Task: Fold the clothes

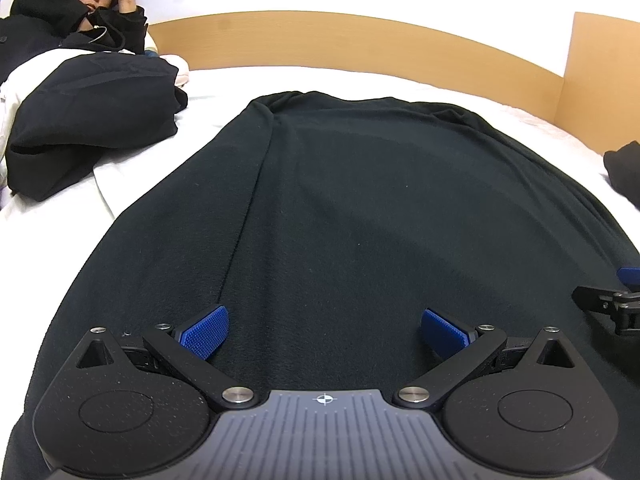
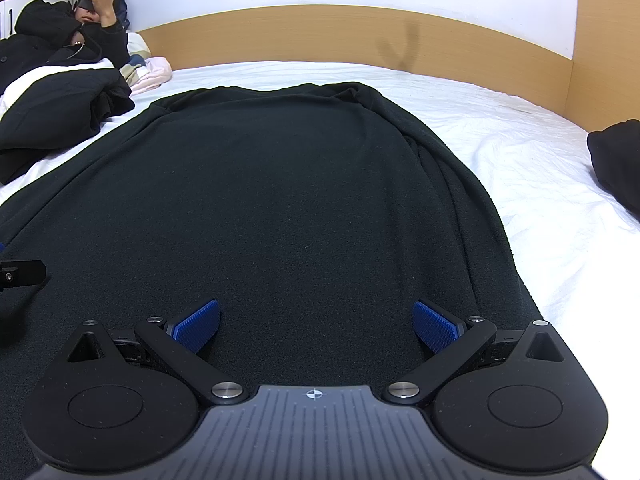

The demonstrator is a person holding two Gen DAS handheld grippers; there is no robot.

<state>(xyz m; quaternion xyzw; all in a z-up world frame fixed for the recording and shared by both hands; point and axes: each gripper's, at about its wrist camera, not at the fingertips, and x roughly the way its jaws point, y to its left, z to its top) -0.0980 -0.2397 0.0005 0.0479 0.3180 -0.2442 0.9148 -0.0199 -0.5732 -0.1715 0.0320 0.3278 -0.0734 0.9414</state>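
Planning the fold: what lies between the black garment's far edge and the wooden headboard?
Only bare white sheet between the black garment and the wooden headboard, in both wrist views.

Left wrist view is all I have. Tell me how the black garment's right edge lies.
Observer: The black garment has its right edge bunched in long folds on the white sheet.
Operator: Report the right gripper.
Observer: The right gripper is open, its blue pads over the near hem, gripping nothing.
Operator: Check what sits beyond that edge.
Observer: A separate dark item lies on the sheet near the wooden bed frame, apart from the garment.
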